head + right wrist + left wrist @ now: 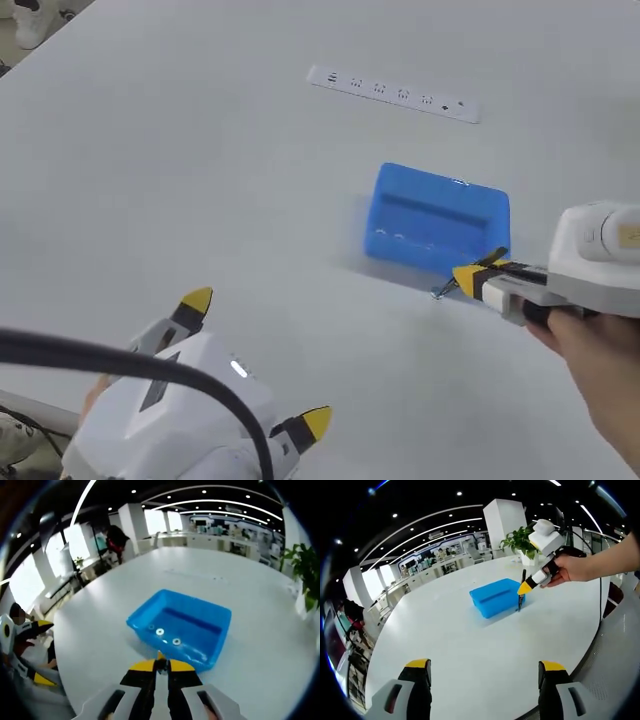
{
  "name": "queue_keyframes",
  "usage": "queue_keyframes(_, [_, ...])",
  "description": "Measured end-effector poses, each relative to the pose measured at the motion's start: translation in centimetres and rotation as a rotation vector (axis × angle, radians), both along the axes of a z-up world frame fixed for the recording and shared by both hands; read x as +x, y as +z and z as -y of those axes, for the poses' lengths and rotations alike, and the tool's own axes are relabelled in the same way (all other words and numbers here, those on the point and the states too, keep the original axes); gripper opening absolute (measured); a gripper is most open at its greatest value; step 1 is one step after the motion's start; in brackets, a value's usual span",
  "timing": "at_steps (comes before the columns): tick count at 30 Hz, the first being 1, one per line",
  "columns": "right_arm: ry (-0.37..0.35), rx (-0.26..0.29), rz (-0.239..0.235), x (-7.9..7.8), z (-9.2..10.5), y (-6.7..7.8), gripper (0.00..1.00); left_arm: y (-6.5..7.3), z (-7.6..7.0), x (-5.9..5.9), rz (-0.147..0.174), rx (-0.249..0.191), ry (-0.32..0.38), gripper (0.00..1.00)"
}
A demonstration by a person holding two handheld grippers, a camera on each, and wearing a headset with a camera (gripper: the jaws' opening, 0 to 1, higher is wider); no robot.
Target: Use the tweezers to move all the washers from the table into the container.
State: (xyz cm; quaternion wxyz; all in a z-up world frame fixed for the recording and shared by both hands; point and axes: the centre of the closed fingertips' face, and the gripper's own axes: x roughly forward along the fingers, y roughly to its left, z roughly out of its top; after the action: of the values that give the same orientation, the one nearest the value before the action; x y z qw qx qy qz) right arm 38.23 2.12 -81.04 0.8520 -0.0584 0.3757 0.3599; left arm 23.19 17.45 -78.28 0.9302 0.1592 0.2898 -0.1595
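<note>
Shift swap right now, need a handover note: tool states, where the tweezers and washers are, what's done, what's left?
Left tool: open, holding nothing, over the table.
Right tool: shut on the tweezers, tips down at the table beside the blue container, on its near side.
Done: three washers lie in the blue container.
Left: the tips are too small to tell if they hold a washer. Check that, then scan the table for more.

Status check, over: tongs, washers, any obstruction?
Left tongs open, empty. Right tongs shut on tweezers beside container. Three washers inside. Nothing blocking container.
</note>
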Motion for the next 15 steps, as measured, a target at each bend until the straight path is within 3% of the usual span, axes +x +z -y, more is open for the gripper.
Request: queue_keyframes(15, [0.010,-0.018,-0.009,-0.9,-0.9,0.1,0.05,0.0,0.0,0.0,0.002,0.000,0.002,0.90])
